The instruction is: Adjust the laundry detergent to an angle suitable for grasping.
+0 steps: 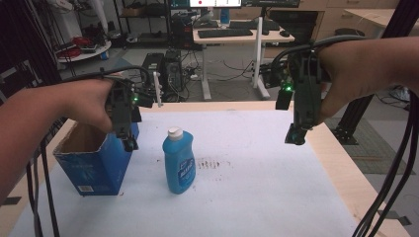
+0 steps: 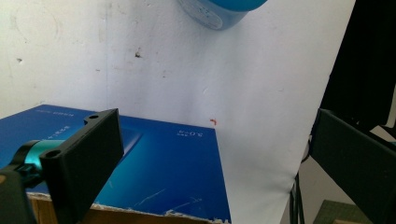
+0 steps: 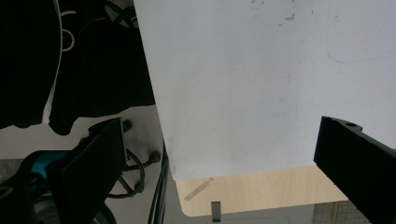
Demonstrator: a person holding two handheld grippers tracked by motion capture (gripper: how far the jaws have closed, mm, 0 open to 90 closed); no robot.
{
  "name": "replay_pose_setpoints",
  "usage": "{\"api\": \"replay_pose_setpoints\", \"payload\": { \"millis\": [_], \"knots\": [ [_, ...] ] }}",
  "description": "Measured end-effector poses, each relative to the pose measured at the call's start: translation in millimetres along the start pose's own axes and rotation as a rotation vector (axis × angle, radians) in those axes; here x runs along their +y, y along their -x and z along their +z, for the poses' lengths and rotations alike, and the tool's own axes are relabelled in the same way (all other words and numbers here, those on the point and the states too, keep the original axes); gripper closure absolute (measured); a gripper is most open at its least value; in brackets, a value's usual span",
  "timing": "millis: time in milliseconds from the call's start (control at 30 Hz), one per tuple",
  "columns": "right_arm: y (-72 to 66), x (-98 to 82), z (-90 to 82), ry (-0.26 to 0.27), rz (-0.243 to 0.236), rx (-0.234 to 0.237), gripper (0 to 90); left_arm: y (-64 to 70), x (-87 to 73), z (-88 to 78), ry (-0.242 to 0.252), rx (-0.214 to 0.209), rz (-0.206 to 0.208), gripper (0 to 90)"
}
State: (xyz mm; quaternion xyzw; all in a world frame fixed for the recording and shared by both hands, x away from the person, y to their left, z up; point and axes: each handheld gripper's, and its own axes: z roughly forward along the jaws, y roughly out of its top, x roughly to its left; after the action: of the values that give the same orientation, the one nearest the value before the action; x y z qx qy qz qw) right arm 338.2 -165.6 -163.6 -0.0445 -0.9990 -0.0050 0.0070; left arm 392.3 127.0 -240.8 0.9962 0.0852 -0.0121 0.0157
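A blue bottle (image 1: 179, 163) with a white cap stands upright on the white sheet, left of the middle. To its left stands an open-topped blue cardboard box (image 1: 94, 165). My left gripper (image 1: 129, 143) points down over the box's right edge, apart from the bottle. In the left gripper view its jaws stand wide apart, so the left gripper (image 2: 215, 121) is open with nothing between them, over the box's blue side (image 2: 163, 172), and the bottle's base (image 2: 219, 9) is at the top edge. My right gripper (image 1: 295, 137) hangs above the sheet's right side. The right gripper (image 3: 222, 126) is open and holds nothing.
A white sheet (image 1: 257, 192) covers the wooden table (image 1: 341, 163); a dark smudge (image 1: 212, 163) lies right of the bottle. Cables (image 1: 390, 197) trail down at the right edge. Desks and computer gear (image 1: 227, 34) stand beyond the table's far edge.
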Motion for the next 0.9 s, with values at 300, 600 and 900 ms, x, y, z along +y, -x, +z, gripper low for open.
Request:
{"api": "replay_pose_setpoints", "payload": {
  "millis": [300, 600, 900],
  "knots": [
    [-2.4, -1.7, -0.8, 0.002, 0.007, 0.000, 1.5, 2.6, 3.0, -2.2, 0.001, -0.004, 0.010, 3.1],
    [-2.8, -5.9, 1.4, 0.013, 0.006, 0.002, 1.6, 3.4, 7.0, -2.4, -0.007, -0.006, 0.009, 3.1],
    [-8.3, -9.4, -0.7, 0.016, 0.001, -0.005, 1.5, 6.1, 13.5, -0.1, -0.020, -0.003, 0.014, 3.1]
  ]
}}
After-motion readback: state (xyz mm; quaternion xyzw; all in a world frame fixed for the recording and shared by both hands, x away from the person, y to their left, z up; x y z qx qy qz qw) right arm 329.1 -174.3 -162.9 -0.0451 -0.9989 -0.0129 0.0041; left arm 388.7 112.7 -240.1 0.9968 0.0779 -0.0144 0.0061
